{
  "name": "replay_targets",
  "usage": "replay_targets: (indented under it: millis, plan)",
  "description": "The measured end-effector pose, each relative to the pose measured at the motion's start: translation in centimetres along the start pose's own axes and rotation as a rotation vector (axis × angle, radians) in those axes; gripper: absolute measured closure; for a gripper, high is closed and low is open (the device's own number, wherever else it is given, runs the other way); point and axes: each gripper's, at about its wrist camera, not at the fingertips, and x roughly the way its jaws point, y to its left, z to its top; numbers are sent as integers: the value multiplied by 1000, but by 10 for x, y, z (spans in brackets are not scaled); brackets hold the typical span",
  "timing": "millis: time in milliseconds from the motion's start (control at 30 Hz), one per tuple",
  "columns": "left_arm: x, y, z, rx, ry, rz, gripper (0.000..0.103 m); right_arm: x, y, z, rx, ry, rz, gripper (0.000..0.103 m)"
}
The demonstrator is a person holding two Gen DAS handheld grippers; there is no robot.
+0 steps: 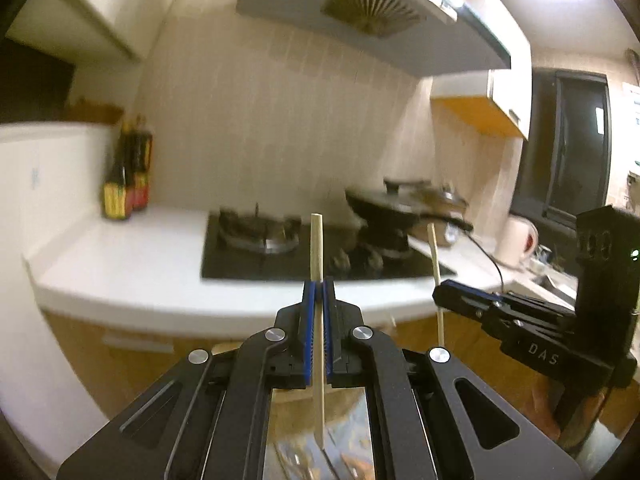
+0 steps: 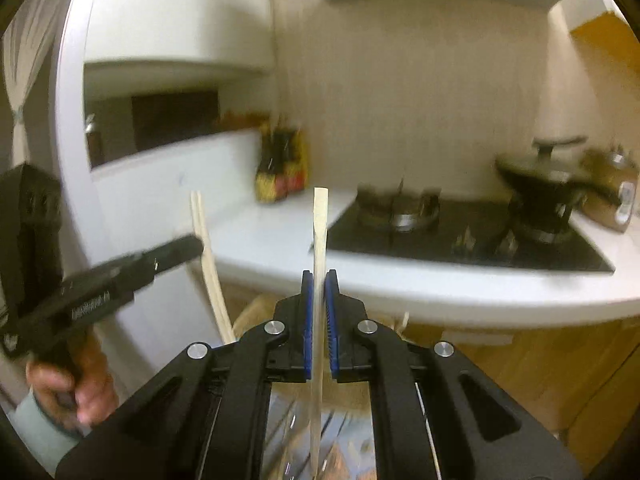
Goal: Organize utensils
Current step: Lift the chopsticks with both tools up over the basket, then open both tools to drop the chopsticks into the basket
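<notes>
Landmark: black stove set into the white table.
Sauce bottles: on the table, left of the stove, against the wall.
Left tongs: in front of the stove, clamped on the left chopstick, which stands upright between the blue pads, its top end above the tips.
Right tongs: right of the left tongs, clamped on the right chopstick, also upright.
Wok: on the stove's right burner.
</notes>
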Motion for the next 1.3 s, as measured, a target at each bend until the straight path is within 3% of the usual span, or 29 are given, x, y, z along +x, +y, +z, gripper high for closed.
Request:
replay_targets:
  millis: [167, 233, 400, 700, 1100, 1133, 1300]
  plan:
    - [17, -5, 5, 36, -117, 22, 101, 17, -8, 13, 19, -206, -125, 99]
    - [27, -2, 3, 28, -141, 16, 101, 31, -11, 13, 5, -238, -168, 99]
    - [47, 9, -5, 17, -160, 9, 101, 65, -27, 8, 36, -210, -173, 99]
    - [73, 24, -30, 21, -104, 6, 101, 100, -29, -17, -7, -182, -195, 98]
    - [74, 31, -45, 9, -48, -39, 99, 95, -29, -39, -3, -92, -145, 97]
    - [73, 32, -46, 6, -40, -44, 98, 93, -30, -41, 1, -76, -134, 97]
    - [58, 36, -52, -14, -3, -76, 58, 77, -34, -55, 28, -14, -84, 97]
